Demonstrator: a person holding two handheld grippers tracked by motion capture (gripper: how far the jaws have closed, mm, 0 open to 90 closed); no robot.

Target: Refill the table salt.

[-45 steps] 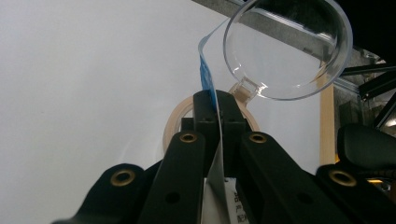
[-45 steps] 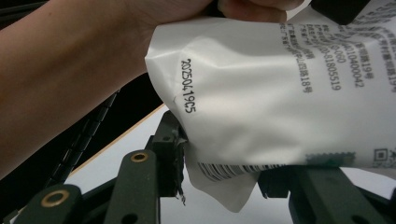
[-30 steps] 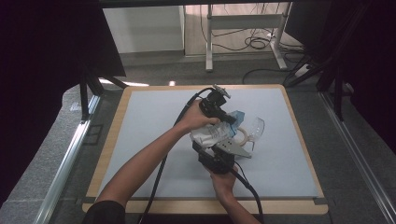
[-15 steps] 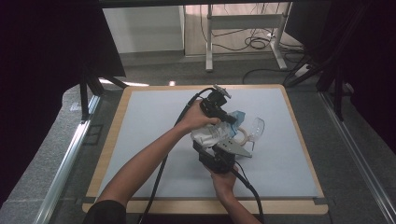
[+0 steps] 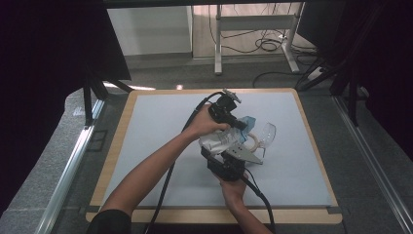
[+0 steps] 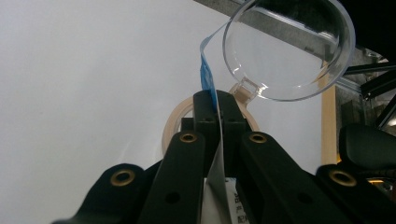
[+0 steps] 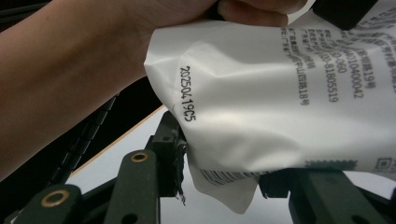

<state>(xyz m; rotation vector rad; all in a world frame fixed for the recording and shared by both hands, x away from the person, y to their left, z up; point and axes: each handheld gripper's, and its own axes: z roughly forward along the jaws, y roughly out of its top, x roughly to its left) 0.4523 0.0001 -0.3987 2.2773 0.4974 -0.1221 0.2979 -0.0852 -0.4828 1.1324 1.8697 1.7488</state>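
Packet (image 7: 261, 102), white w/ blue edge, is gripped at both ends above desk (image 5: 146, 122). Left gripper (image 6: 217, 109) jaws are clenched on blue edge, right gripper (image 7: 219, 186) jaws on bottom seam. Clear cup (image 6: 287, 46) and tape ring (image 6: 175, 126) are seen just beyond.

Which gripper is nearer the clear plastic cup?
Left. The left gripper, shut on the packet's blue edge, has its jaw tips just below the clear plastic cup. The right gripper sits farther toward the person, across the tape roll.
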